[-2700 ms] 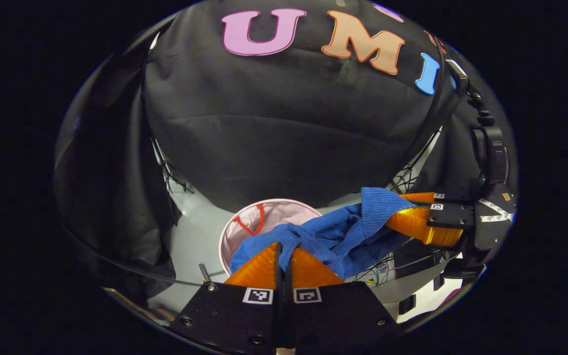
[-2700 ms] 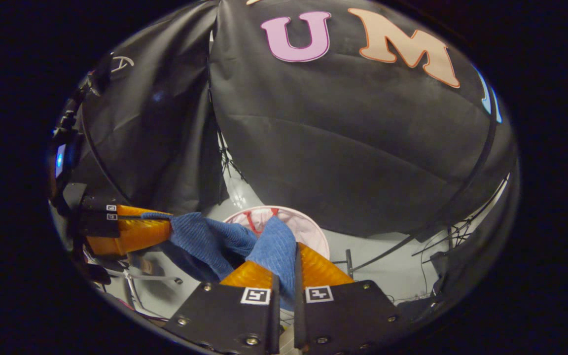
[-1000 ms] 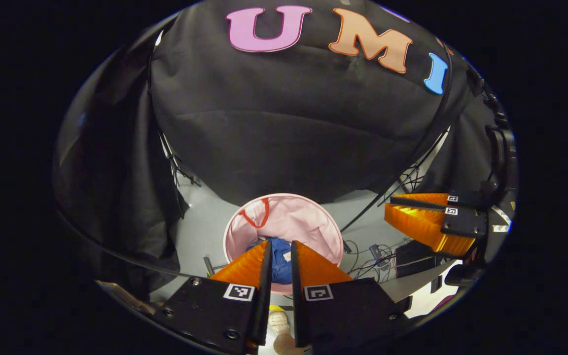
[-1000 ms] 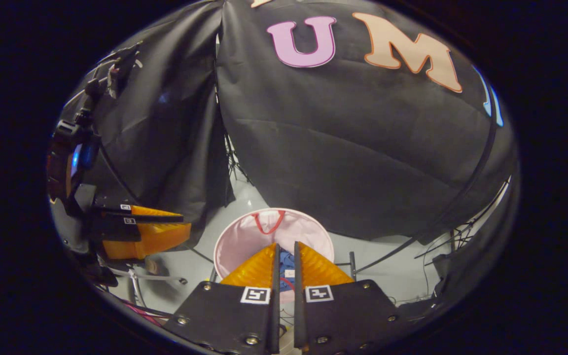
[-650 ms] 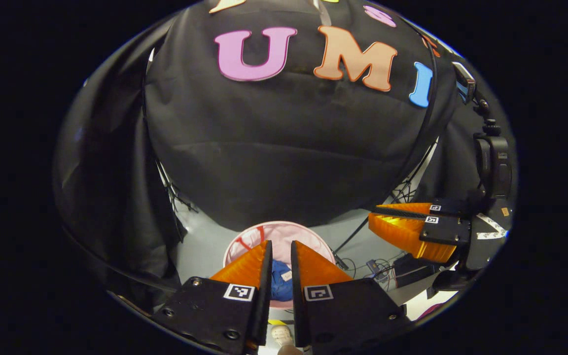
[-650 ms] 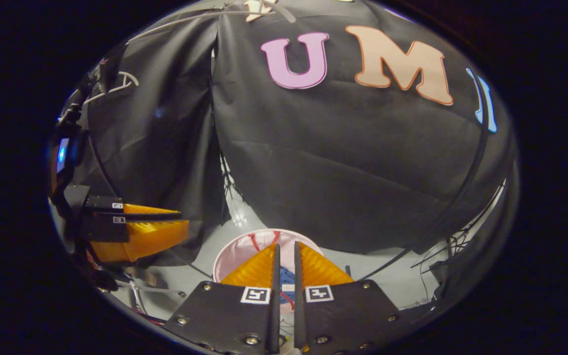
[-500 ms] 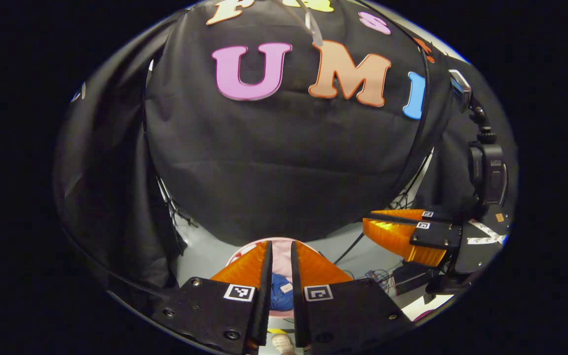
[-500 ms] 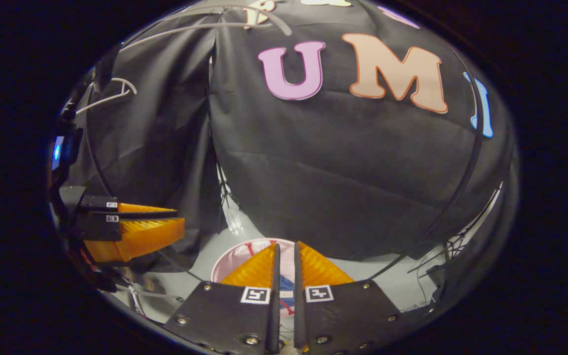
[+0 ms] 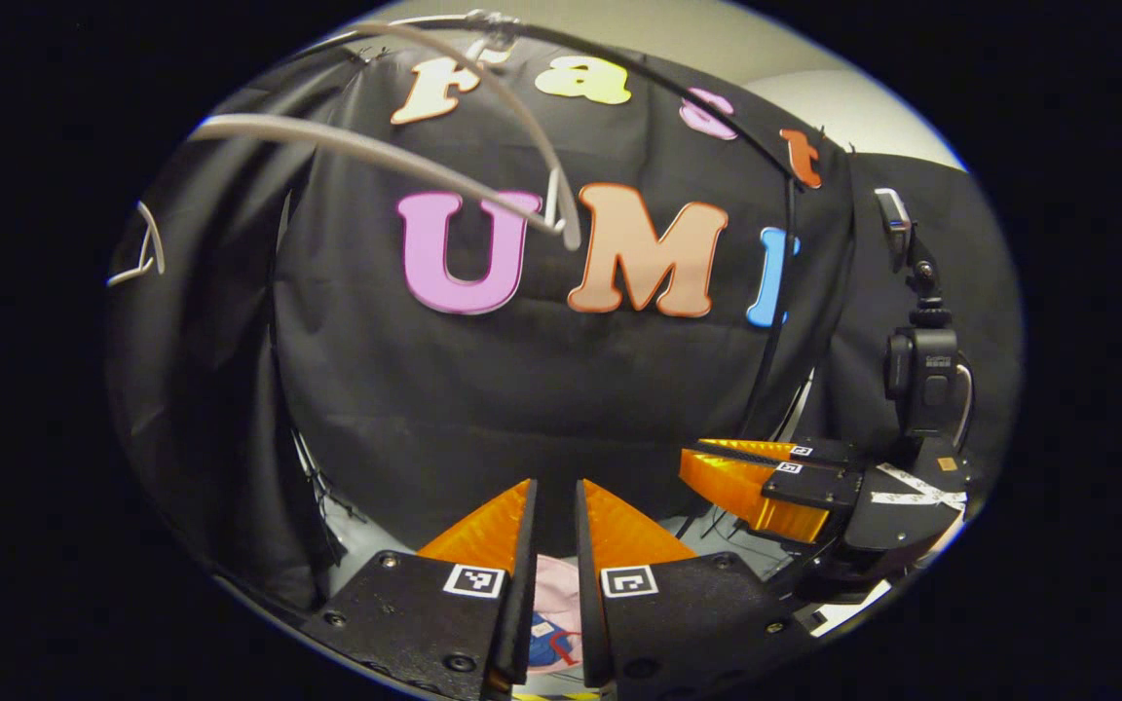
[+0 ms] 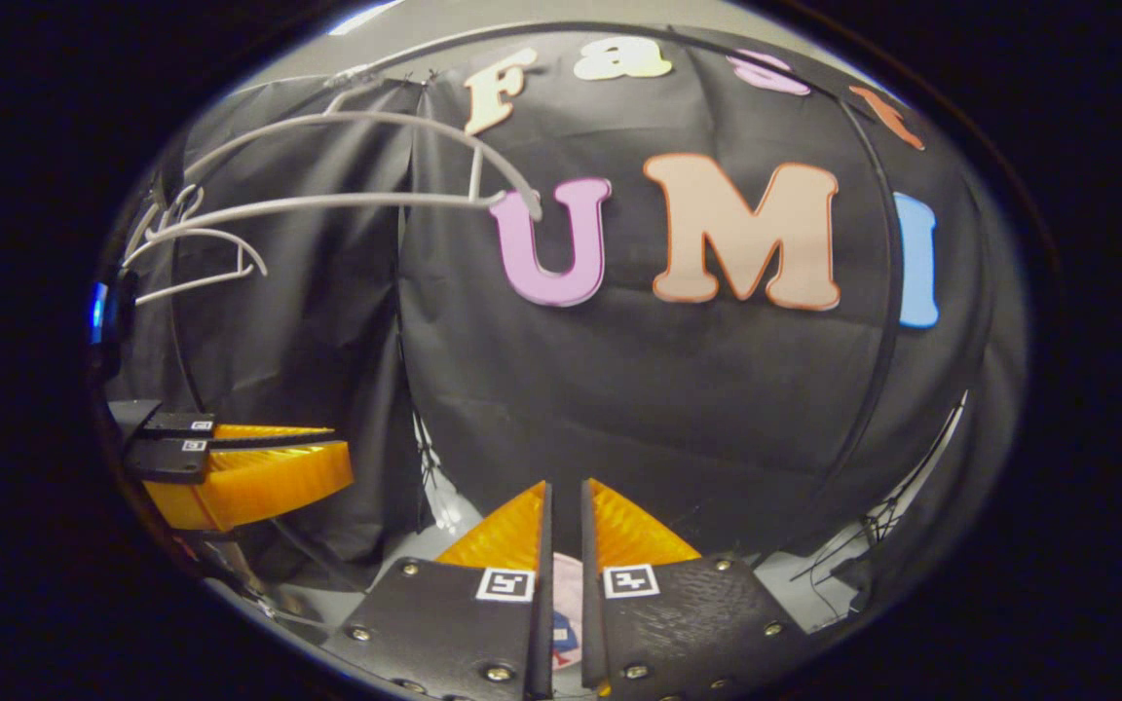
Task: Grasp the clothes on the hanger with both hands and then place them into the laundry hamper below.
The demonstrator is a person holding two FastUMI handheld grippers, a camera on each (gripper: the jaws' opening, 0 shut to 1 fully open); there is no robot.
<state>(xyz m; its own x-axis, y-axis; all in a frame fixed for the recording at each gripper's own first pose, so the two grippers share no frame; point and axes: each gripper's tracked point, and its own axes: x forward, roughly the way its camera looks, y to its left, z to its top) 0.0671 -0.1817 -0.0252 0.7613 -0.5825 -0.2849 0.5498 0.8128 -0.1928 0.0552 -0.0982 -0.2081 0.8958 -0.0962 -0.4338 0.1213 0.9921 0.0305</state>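
Blue clothes (image 9: 543, 650); pink hamper (image 9: 557, 596); orange tongs (image 9: 553, 506); white hanger (image 9: 376, 156).

No word, number or brand can be read on any object. The left gripper (image 9: 553, 492) carries two square black-and-white coded markers (image 9: 472, 580) at the base of its fingers, one on each side of the gap; they hold block patterns, not letters. The right gripper (image 10: 561, 492) carries the same kind of pair at its own finger bases, and they also show small on its side to the right of the left gripper. The black camera (image 9: 926, 385) above the right gripper bears a mark too small to make out.
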